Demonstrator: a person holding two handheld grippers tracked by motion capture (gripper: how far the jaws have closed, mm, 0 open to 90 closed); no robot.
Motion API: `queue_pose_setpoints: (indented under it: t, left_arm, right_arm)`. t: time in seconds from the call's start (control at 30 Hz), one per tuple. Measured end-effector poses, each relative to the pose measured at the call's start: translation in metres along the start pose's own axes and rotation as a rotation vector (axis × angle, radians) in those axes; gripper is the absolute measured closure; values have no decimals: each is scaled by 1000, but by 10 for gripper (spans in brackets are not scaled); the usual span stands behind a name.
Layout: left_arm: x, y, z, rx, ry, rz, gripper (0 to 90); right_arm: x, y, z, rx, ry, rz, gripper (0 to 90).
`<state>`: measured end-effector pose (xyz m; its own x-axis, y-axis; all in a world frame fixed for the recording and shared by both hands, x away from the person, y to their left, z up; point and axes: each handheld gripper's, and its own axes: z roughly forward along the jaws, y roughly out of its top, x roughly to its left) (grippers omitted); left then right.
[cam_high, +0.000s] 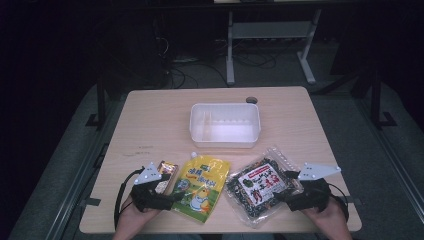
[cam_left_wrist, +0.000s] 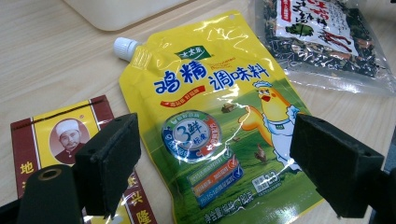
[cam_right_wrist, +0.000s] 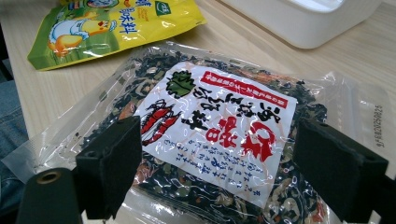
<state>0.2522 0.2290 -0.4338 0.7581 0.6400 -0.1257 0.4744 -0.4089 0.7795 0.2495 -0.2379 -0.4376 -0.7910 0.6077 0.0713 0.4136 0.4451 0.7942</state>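
Worktop: a light wooden table (cam_high: 150, 125), the person's hands coming in at its near edge.

Near-left corner: I see the left gripper (cam_high: 172, 196), black with a grey three-cornered plate on top, held in the person's left hand (cam_high: 131, 216). In the left gripper view its jaws stand wide apart with nothing pinched between them; the pads hover over the packets without pressing on either.

Just beside it, toward the near-left edge, lies a small flat dark-red and yellow paper packet with a portrait printed on it (cam_left_wrist: 56, 140). The gripper's left jaw hangs over this packet's near end.

Next to the right, near the middle of the near edge: a glossy yellow and green plastic spout pouch with a cartoon chicken (cam_left_wrist: 219, 121), lying flat, its white screw cap (cam_left_wrist: 125, 48) pointing toward the far side. Its left edge lies just beside the red packet; I cannot tell whether they touch.

Centre of the worktop, beyond the pouch: a white rectangular plastic tub (cam_high: 225, 125).

Right of the pouch: a clear plastic bag of dark dried vegetable mix with a white and red label (cam_right_wrist: 219, 126), flat on the wood, near the pouch.

Near-right corner: the right gripper (cam_high: 282, 196), same build, in the right hand (cam_high: 327, 217). Jaws wide apart, over the near end of the clear bag, gripping nothing.
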Motion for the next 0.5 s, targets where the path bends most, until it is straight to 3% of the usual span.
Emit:
queue_pose_setpoints:
  t: [0.5]
  left_arm:
    - [-9,7,11,14,-34,19,194]
  right_arm:
    - [-5,2,-1,-4,-4,32,154]
